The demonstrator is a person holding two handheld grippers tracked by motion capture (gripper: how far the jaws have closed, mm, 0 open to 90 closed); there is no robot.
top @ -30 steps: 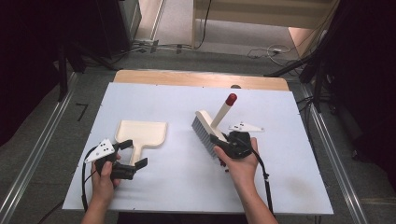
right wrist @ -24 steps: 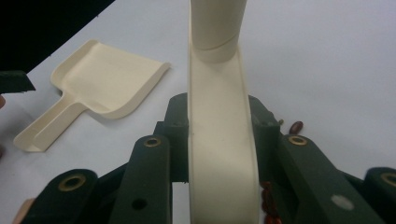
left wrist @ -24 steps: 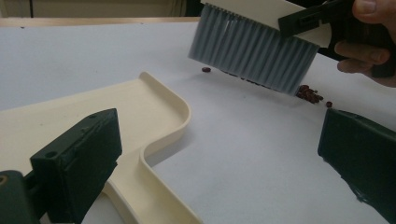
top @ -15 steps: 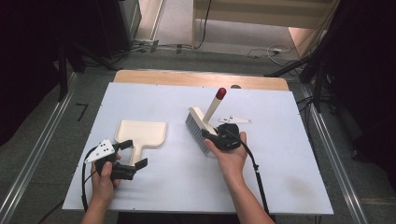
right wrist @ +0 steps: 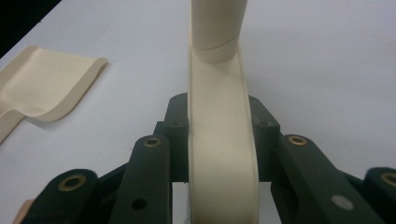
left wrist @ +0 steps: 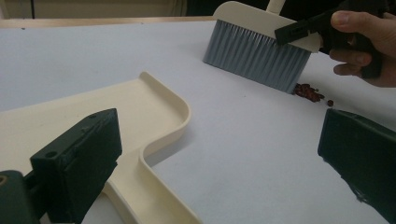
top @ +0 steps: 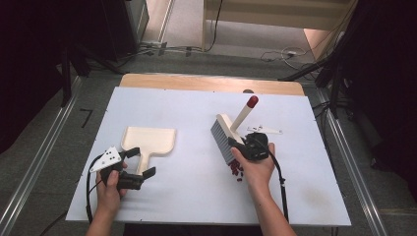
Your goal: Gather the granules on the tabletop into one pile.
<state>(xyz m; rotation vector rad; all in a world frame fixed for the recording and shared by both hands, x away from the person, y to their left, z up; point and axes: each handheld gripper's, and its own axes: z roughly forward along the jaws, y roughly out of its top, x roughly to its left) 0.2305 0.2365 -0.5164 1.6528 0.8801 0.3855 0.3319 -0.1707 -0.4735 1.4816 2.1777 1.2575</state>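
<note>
Two grippers are at work on the white table [top: 196, 191]. My right gripper [top: 248, 146] has its jaws clamped on the cream back of the brush [top: 227, 135]; in the right gripper view the brush body [right wrist: 222, 154] sits squeezed between both pads. The bristles [left wrist: 257, 56] touch the table, and the red-tipped handle [top: 245, 110] leans up and away from me. Just beside the near end of the bristles lies a small pile of dark red crumbs [top: 236, 170], also visible in the left gripper view [left wrist: 308, 91].

My left gripper [top: 133, 169] has its jaws wide apart, straddling the handle of the cream dustpan [top: 148, 141] without closing on it; the pan [left wrist: 107, 116] lies flat, well apart from the crumbs.

Judged step: sweeping, with the pan not yet secured. Next move, as I judge it: close my left jaws on the pan handle, bring the pan's open edge near the crumbs, then draw the bristles toward it while keeping them down on the table.
</note>
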